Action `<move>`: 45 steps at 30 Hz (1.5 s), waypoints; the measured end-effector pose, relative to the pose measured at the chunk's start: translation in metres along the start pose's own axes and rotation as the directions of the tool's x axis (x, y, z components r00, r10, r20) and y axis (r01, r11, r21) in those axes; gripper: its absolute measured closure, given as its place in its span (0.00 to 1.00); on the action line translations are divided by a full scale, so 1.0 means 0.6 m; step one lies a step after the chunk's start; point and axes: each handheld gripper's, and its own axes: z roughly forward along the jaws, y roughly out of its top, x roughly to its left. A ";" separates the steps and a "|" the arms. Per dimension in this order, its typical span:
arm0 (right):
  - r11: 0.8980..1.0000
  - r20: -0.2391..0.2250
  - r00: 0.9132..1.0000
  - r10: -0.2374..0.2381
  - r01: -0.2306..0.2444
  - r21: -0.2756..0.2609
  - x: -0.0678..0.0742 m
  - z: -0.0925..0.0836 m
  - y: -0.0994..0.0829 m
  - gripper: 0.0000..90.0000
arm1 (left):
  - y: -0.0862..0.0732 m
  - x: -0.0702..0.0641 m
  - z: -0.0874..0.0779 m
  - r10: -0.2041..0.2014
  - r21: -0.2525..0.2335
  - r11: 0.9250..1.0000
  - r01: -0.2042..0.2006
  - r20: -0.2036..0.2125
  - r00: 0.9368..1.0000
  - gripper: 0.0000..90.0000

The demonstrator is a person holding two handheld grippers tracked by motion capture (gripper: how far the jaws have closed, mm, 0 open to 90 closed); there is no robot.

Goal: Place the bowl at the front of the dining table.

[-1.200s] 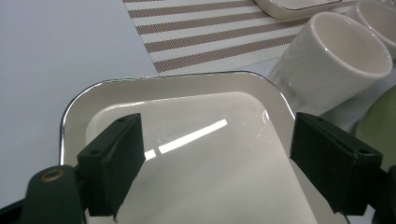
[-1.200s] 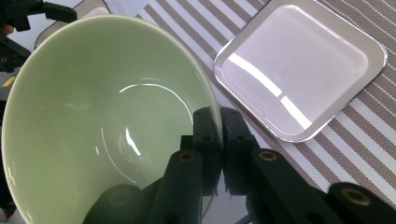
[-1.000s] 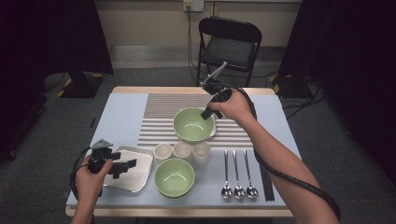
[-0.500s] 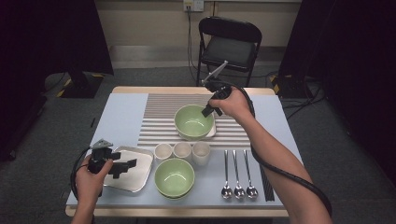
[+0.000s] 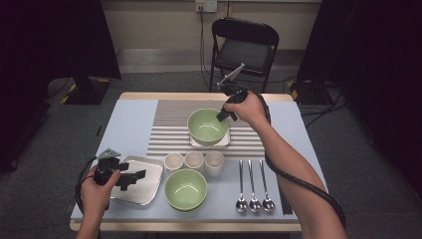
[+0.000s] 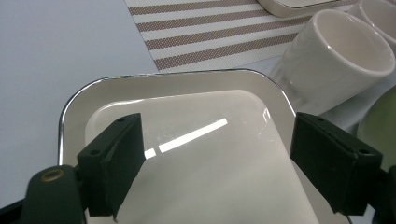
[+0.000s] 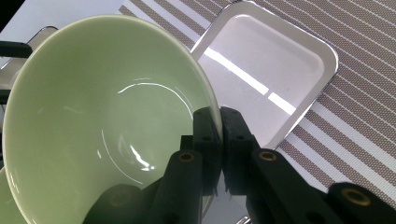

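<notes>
My right gripper (image 5: 222,116) is shut on the near rim of a pale green bowl (image 5: 206,125). It holds the bowl tilted just above a small white square tray (image 5: 225,143) on the striped mat. In the right gripper view the jaws (image 7: 219,122) pinch the bowl (image 7: 93,116) rim, and the tray (image 7: 275,60) lies bare beyond it. My left gripper (image 5: 133,179) hovers open over a larger white tray (image 5: 149,169) at the front left. In the left gripper view the gripper (image 6: 233,154) has nothing between its jaws above that tray (image 6: 154,79).
A second green bowl (image 5: 185,189) sits at the front centre, behind it three white cups (image 5: 194,160). Three spoons (image 5: 254,186) and a dark strip (image 5: 283,196) lie at the front right. A black chair (image 5: 244,47) stands beyond the table. The nearest cup (image 6: 334,63) stands beside the left tray.
The right gripper has raised the green bowl slightly off the small tray. The left hand has stayed where it was.
</notes>
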 end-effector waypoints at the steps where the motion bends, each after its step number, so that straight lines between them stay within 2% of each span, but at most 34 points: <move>1: 1.000 0.004 1.000 0.002 -0.002 -0.001 -0.001 0.000 0.001 0.96 | 0.000 0.000 0.000 0.004 0.004 1.000 -0.004 -0.004 1.000 0.19; 8: 1.000 0.016 1.000 0.010 -0.010 0.010 -0.009 0.003 0.004 0.96 | 0.000 -0.001 0.001 0.001 0.004 1.000 -0.001 -0.001 1.000 0.19; 27: 0.998 0.035 0.998 0.059 -0.059 -0.012 -0.026 0.025 0.008 0.96 | 0.000 0.000 0.001 0.000 0.002 1.000 0.000 0.001 1.000 0.19; 34: 0.996 0.044 0.996 0.072 -0.070 -0.048 -0.032 0.030 0.010 0.96 | 0.000 0.001 0.000 0.000 -0.002 1.000 0.000 -0.001 1.000 0.19; 45: 0.992 0.066 0.992 0.106 -0.101 -0.071 -0.039 0.042 0.008 0.96 | 0.001 0.000 0.001 0.003 0.001 1.000 -0.003 0.002 1.000 0.19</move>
